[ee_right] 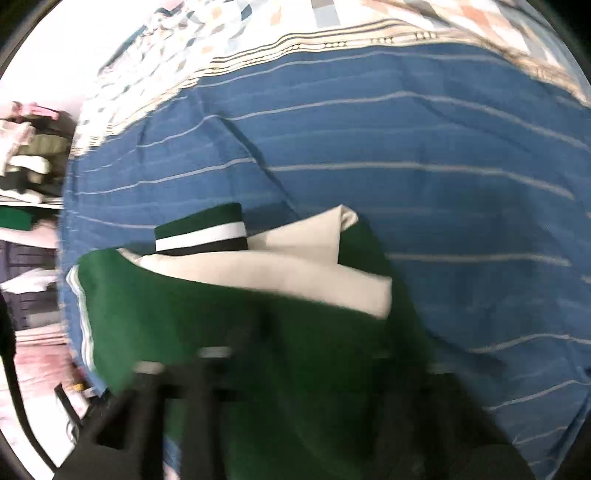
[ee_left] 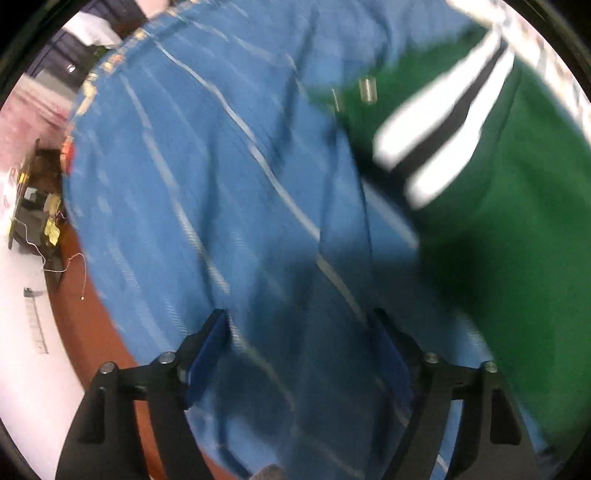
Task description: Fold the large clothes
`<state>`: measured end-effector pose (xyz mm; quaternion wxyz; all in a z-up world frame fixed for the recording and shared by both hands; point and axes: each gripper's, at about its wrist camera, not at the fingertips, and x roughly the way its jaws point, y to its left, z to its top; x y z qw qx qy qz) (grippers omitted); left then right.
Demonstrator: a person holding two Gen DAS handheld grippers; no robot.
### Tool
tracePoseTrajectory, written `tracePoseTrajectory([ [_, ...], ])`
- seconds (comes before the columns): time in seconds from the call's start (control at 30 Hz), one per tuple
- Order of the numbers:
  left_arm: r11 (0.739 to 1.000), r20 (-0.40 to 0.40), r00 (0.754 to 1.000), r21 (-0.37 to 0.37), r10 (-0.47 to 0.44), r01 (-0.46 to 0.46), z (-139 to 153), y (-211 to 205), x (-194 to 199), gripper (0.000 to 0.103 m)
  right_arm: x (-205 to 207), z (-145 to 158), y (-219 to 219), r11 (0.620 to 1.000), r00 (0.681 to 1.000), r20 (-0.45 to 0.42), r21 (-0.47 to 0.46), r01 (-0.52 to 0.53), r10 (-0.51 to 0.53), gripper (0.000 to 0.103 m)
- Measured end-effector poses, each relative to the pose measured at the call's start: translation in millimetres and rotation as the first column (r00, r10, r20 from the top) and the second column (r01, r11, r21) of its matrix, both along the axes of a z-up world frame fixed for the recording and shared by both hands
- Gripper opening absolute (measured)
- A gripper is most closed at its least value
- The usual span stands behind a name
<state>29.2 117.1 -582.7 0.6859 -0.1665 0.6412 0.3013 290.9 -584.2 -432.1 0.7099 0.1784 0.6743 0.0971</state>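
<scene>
Both views are smeared by motion blur, so I give only what holds up.

From my left wrist camera, the left gripper (ee_left: 299, 354) sits at the bottom of the frame with its jaws spread wide, the blue pads (ee_left: 208, 356) well apart and nothing between them. Beneath and ahead lies a blue cloth with thin pale stripes (ee_left: 207, 177), which fills most of the view. On the right side of that cloth is the green garment (ee_left: 509, 266), and its cuff (ee_left: 443, 136) — white bands either side of a black one — stretches across the upper right. Off the cloth's left edge I see a reddish-brown floor (ee_left: 92, 332), a white wall (ee_left: 26, 332) and a small cluttered dark stand (ee_left: 35, 214).

From my right wrist camera, the same green garment (ee_right: 229, 332) lies in the lower centre on the blue striped cloth (ee_right: 424, 147). Part of it is turned back to show a cream inner side (ee_right: 288, 269), and a striped cuff (ee_right: 201, 230) of green, white and black rests just above that. The right gripper (ee_right: 295, 387) is a dark blur at the bottom, right over the green fabric — I cannot tell whether its jaws are open or gripping. A patterned pale sheet (ee_right: 258, 18) runs beyond the blue cloth's bordered far edge. At the far left is a shelf with stacked clothes (ee_right: 33, 158).
</scene>
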Motion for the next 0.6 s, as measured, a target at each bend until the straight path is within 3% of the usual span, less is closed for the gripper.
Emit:
tracePoseTrajectory([
  [0.03,0.999,-0.024,1.0,0.04,-0.016,0.017,-8.9,-2.8,6.6,0.102,-7.3,3.9,-1.9,0.999,0.999,0.029,0.002,0.036,-0.036,0.015],
  [0.13,0.996,-0.04,0.999,0.085,-0.017,0.02,-17.8,-4.0,17.1,0.103,-13.0,24.1,-14.7,0.984,0.98,0.09,0.046,0.173,-0.176,0.012],
  [0.23,0.996,-0.005,1.0,0.093,-0.014,0.015,-20.6,-3.3,19.1,0.103,-20.7,30.7,-24.8,0.973,0.966,0.117,0.038,0.229,-0.232,0.012],
  [0.37,0.995,0.018,1.0,0.095,-0.017,0.016,-20.3,-5.0,13.8,0.103,-11.4,-1.0,-23.8,0.964,0.962,0.082,-0.034,0.262,-0.259,0.012],
  [0.47,0.997,0.021,1.0,0.08,-0.015,0.013,-15.0,-2.1,6.8,0.103,6.0,-46.5,-19.7,0.968,0.969,-0.065,-0.09,0.234,-0.24,0.021],
  [0.53,0.999,0.04,0.999,0.037,0.011,-0.013,3.0,7.1,-14.7,0.103,12.5,-43.1,-21.2,0.966,0.964,-0.106,-0.107,0.235,-0.246,0.025],
  [0.6,0.998,0.104,0.993,-0.014,0.063,-0.062,22.8,16.2,-26.2,0.103,13.8,-20.6,-19.9,0.96,0.972,-0.104,-0.211,0.185,-0.21,0.04],
])
